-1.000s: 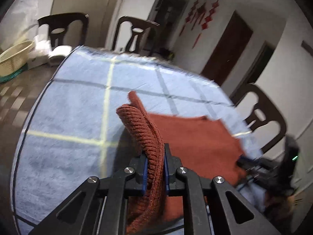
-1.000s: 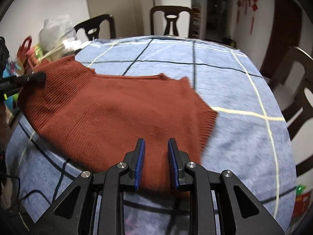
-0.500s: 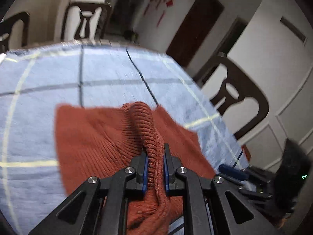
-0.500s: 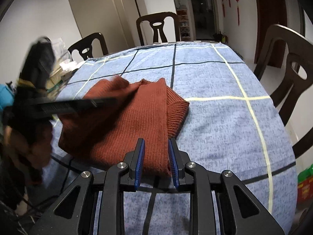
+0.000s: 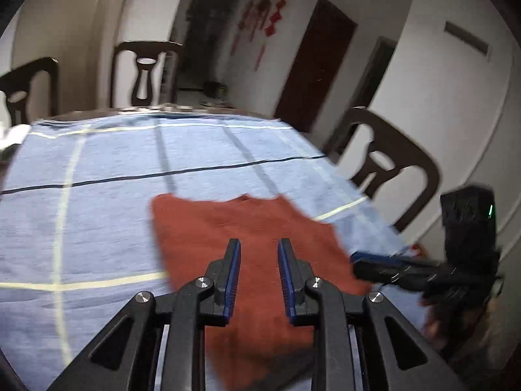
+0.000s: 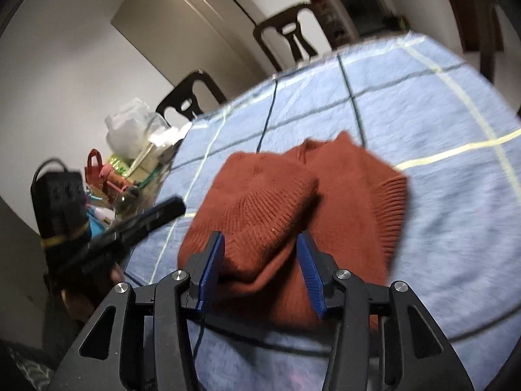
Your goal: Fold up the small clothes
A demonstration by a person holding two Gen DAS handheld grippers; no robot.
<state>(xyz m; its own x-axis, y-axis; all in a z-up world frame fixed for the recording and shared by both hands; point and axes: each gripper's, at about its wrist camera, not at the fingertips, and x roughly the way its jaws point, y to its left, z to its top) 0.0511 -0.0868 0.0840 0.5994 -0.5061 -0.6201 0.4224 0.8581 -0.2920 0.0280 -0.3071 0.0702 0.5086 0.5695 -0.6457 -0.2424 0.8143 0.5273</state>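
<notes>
Now that the left gripper (image 5: pixel 257 273) has let go, its jaws gape empty above the sweater (image 5: pixel 247 238), folded over at the cloth's (image 5: pixel 97 202) 5 o'clock; the right gripper (image 6: pixel 260 273), wide open, straddles a fold for another tuck.

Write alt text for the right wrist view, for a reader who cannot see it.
A rust-red ribbed knit sweater lies folded over itself on a blue checked tablecloth, with the open right gripper straddling a raised fold of it. The left gripper reaches in from the left, past clutter at the table edge and dark wooden chairs behind.
</notes>
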